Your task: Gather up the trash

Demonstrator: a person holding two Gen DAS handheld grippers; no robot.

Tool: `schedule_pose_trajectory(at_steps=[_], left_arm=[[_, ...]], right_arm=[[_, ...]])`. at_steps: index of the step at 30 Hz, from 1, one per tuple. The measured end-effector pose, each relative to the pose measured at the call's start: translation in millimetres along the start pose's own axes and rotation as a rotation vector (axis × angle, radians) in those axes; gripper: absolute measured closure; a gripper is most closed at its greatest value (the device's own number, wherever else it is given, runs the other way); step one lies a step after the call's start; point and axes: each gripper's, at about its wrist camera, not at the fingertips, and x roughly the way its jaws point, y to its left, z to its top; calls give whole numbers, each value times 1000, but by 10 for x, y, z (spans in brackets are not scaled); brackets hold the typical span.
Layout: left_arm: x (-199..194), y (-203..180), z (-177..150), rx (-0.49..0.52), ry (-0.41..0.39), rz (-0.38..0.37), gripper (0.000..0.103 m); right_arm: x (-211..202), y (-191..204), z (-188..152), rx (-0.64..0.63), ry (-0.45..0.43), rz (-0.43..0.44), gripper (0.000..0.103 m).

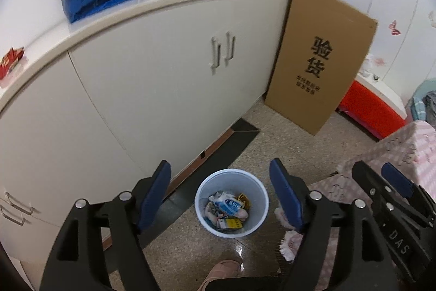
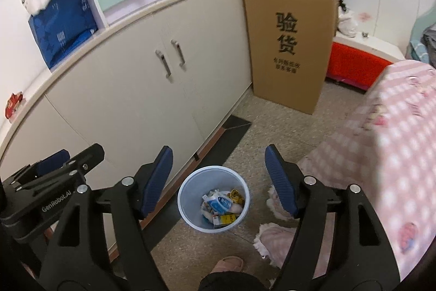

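A pale blue waste bin stands on the speckled floor beside the cabinet. Inside it lie several pieces of trash: a blue-and-white wrapper, a yellow packet and crumpled paper. My left gripper hangs above the bin, open, with nothing between its blue pads. My right gripper also hovers over the bin, open and empty. Each gripper shows at the edge of the other's view: the right gripper at the right of the left wrist view, the left gripper at the left of the right wrist view.
A long white cabinet runs along the left. A tall cardboard box leans at its far end. A bed with a pink checked cover fills the right. A person's slippered foot is near the bin.
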Motion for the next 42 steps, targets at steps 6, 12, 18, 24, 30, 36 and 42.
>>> schedule_pose_trajectory(at_steps=[6,12,18,24,30,36,42], left_arm=[[-483,-258,-85,49,-77,-51,25],[-1097,-529,-290,116,-171,-109,23],[-1725,-757,-556,179,-281,-159,21],[-2289,-914,-864,242,-370,-219,18],[-2723,-990,-1130,289,-432,-284,15],[-3069,-989,-1349,315,-488,-340,13],[-3302,-943,-1480,320,-525,-389,12]], right_arm=[[-630,-130,-71,2,-87,-38,31],[-1293,-303,-231,26,-170,-86,27],[-1980,-446,-481,57,-256,-130,23],[-2599,-511,-788,89,-349,-196,20],[-3060,-526,-1067,112,-417,-253,19],[-3447,-502,-1294,129,-478,-289,18],[-3685,-447,-1438,129,-521,-303,17]])
